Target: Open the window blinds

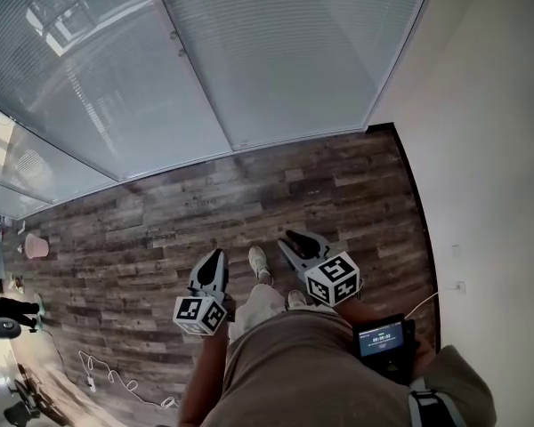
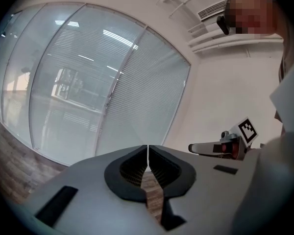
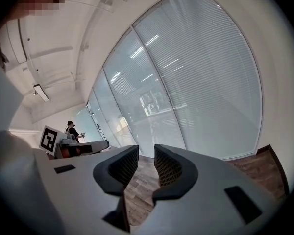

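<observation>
**Well Apart From the Target: Approach Step**

The window blinds (image 1: pixel 285 52) hung fully closed behind the glass wall, slats flat across every panel. They stood well apart from the person, with a stretch of bare wood floor (image 1: pixel 160 212) between. Both tools were held low in front of the body, near the person's shoes (image 1: pixel 259 261).

The left gripper (image 1: pixel 217 256) was clenched. Its own view showed the jaws of the left gripper (image 2: pixel 147 148) meeting along a thin seam, with nothing caught between them. The right gripper (image 1: pixel 292 237) was released. In its own view the right gripper (image 3: pixel 146 153) had its ribbed pads (image 3: pixel 169 169) parted, and only floor showed through the gap.

The step in hand appeared to be the approach. No cord, wand or knob could be identified with certainty. Two small fittings on the mullion (image 1: pixel 200 87) between the panels were too small to read.

To perform the step well, the operator should:

1. Close in squarely on the mullion and locate the blind control first.
2. Keep the released gripper leading, since it was ready to take a thin control.
3. Part the clenched jaws before reaching.
4. Avoid pressing either tool against the glass.
</observation>
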The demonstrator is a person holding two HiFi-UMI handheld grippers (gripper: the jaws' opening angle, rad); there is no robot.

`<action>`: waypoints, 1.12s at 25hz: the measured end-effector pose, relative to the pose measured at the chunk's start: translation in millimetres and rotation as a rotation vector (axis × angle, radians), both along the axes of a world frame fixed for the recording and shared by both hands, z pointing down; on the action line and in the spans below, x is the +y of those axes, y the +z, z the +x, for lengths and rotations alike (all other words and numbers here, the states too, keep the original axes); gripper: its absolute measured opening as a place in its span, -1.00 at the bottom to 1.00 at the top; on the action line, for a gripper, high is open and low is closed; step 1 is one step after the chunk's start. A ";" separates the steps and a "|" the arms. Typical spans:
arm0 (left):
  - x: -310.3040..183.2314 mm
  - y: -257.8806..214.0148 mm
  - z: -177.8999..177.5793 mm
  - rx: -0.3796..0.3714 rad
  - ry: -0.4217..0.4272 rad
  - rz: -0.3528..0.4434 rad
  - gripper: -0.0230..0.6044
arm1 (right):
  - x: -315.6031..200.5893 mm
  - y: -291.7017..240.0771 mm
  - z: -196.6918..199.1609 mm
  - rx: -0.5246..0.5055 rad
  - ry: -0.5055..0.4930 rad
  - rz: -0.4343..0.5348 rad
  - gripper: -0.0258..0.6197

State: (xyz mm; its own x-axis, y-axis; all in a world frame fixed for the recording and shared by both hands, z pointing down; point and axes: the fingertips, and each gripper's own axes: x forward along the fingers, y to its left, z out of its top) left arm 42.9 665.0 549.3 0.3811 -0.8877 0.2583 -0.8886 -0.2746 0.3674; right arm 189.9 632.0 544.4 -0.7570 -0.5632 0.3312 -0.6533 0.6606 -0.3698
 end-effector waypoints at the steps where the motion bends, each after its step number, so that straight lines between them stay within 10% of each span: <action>1: -11.7 -0.4 -7.3 0.000 0.006 -0.004 -0.84 | -11.2 -1.8 -9.8 -0.001 -0.002 0.001 -0.63; 28: -178.7 -6.6 -146.9 0.045 0.024 0.036 -0.84 | -180.0 -23.8 -149.1 0.028 -0.050 0.045 -0.63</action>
State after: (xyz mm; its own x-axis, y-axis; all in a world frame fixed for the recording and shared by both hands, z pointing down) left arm -104.0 486.3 542.7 0.4131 -0.8865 0.2085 -0.8645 -0.3097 0.3959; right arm 40.8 452.0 520.6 -0.7753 -0.5397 0.3280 -0.6288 0.7083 -0.3209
